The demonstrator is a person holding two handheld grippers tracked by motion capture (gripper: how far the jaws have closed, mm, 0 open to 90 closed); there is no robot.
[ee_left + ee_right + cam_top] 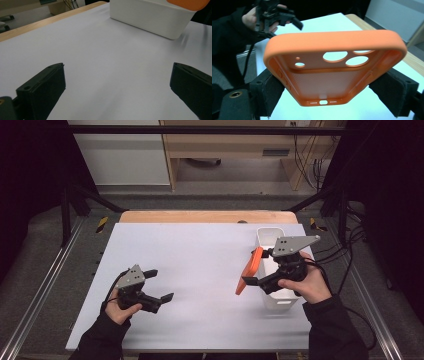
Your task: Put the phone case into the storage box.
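Right gripper [248, 281] has its jaws closed on the two long sides of an orange phone case [332, 72], near the charging-port end. The case is in the air, tilted up, just left of the white bin [276, 297] at the right side of the surface [200, 265].

Left gripper [162, 286] hangs low over the near left of the surface, jaws spread wide, nothing between them.

Risks, as I judge them:
- The case is soft and hollow and held at one end only. It may bow or twist between the pads and pop free; it would land on the surface or in the bin.
- The free camera-hole end sticks well out. A swing to the right could catch the bin's rim and lever the case loose or nudge the bin.
- The bin sits close to the right edge of the surface; a hard knock could send it over.

Room: the whole middle is bare, wide space between the two grippers. The wooden strip [200, 216] marks the far edge.
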